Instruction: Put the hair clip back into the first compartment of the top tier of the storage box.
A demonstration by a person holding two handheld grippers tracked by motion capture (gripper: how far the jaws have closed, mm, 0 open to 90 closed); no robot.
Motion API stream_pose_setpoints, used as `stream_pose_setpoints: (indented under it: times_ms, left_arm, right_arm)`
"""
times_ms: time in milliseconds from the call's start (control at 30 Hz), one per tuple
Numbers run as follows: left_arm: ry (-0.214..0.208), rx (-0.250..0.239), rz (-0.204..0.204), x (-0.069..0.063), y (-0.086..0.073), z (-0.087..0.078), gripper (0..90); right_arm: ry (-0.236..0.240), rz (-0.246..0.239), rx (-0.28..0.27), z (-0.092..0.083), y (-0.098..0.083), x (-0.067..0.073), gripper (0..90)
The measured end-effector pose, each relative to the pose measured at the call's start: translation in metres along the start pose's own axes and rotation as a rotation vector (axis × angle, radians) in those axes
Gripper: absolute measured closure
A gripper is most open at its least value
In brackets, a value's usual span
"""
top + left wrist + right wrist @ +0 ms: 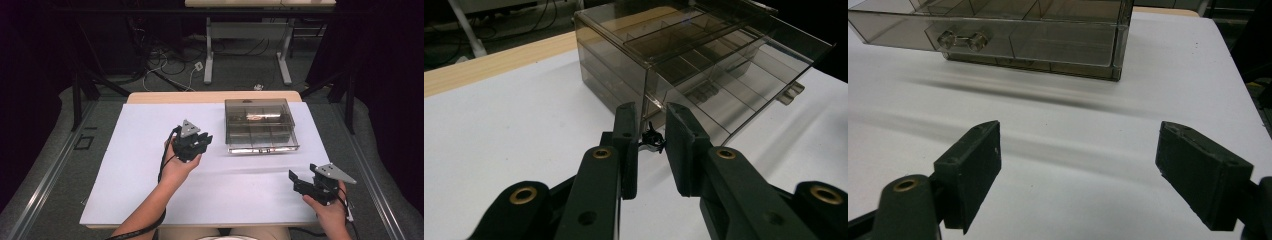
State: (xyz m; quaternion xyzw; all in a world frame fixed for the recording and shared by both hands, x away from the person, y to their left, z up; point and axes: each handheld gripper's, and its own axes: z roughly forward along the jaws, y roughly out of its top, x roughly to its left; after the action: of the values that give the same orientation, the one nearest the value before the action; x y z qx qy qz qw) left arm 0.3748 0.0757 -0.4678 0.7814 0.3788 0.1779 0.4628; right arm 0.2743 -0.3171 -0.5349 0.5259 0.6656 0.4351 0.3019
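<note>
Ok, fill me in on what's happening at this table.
A person works with a gripper in each hand on a white-covered table. The left gripper has its jaws nearly together on a small black piece, held near the corner of a smoky clear compartment box whose drawer is pulled partly out. The right gripper sits apart near the table's front edge, jaws wide and empty, pointing at the drawer's front.

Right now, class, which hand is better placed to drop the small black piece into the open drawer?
Left, probably: the left claw grips the small black piece right beside the drawer, while the right claw sits open and empty.
</note>
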Motion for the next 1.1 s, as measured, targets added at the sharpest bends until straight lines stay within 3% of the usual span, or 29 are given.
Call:
stream_pose_setpoints:
  times_ms: [333, 1100]
  left_arm:
    - [0.007, -0.011, 0.007, 0.0, 0.009, 0.001, 76.0]
    - [-0.02, -0.088, -0.08, -0.005, 0.027, 0.008, 76.0]
  right_arm:
    - [-0.003, 0.011, 0.0, 0.001, 0.0, 0.002, 18.1]
    - [-0.004, 0.001, 0.01, 0.0, 0.0, 0.0, 18.0]
